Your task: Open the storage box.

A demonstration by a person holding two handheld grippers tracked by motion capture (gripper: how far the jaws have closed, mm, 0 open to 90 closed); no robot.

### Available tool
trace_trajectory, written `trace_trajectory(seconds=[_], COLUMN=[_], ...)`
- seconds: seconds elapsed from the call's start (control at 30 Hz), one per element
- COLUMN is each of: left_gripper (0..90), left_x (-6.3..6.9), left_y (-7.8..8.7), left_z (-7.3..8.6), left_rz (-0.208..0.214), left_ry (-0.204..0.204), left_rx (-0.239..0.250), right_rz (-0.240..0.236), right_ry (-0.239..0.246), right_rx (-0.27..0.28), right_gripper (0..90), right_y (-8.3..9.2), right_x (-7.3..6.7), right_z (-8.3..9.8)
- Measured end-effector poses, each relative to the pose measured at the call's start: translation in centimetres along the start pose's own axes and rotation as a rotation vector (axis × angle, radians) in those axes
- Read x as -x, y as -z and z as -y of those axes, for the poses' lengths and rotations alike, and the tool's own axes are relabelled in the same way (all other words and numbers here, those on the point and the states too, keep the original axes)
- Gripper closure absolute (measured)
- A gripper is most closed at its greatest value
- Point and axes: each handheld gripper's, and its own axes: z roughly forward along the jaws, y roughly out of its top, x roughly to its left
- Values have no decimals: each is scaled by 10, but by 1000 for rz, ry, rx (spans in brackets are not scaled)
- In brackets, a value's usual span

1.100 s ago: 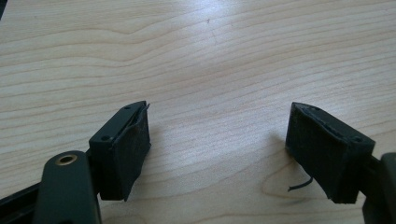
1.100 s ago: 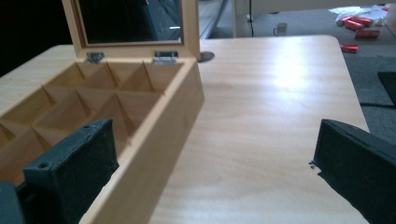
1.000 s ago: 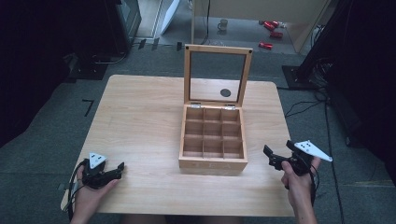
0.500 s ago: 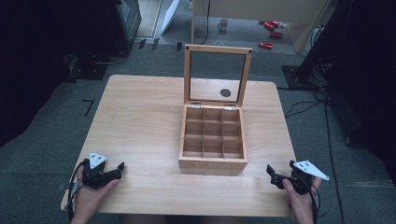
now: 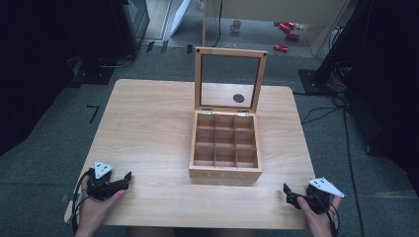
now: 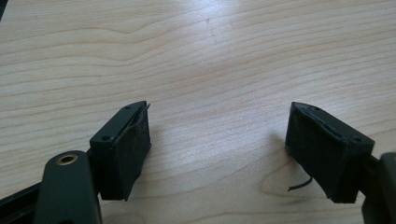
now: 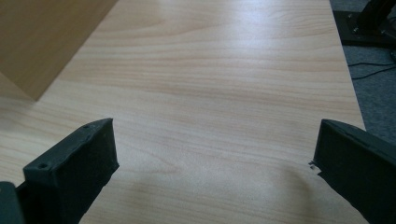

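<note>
Underneath, pale wooden table (image 5: 148, 123), grey carpet (image 5: 49, 163)

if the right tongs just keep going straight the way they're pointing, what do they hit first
Probably nothing: the open right tongs point along bare light wooden table, with the square wooden compartment box off to one side of their line. Depth is hard to judge.

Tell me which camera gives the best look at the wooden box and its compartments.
The high view: it shows the whole wooden box, lid standing open, all nine compartments visible and apparently empty. The right gripper view catches just one outer corner of it. The left gripper view looks at bare tabletop between its jaws.
</note>
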Motion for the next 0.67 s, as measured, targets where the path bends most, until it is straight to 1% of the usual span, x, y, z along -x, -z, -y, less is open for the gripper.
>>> trace_trajectory(seconds=[0.07, 0.13, 0.17, 0.2, 0.23, 0.27, 0.33, 0.6, 0.67], left_gripper=[225, 225, 225, 226, 226, 226, 226, 226, 226], left_x=[0, 0, 0, 0, 0, 0, 0, 0, 0], left_y=[0, 0, 0, 0, 0, 0, 0, 0, 0], left_z=[0, 0, 0, 0, 0, 0, 0, 0, 0], left_rz=[0, 0, 0, 0, 0, 0, 1, 2, 3], left_ry=[0, 0, 0, 0, 0, 0, 0, 1, 2], left_rx=[0, 0, 0, 1, 0, 1, 1, 0, 0], right_rz=[15, 43, 49, 45, 34, 16, 10, 8, 0], right_ry=[37, 75, 95, 99, 90, 57, 49, 48, 51], right_rx=[-24, -74, -89, -88, -95, -110, -114, -115, -115], right_gripper=[0, 0, 0, 0, 0, 0, 0, 0, 0], right_y=[-2, -6, -8, -8, -9, -9, -9, -10, -10], right_x=[-3, -8, -11, -12, -12, -9, -8, -8, -8], right_z=[-1, -1, -1, -2, -2, -2, -2, -2, -2])
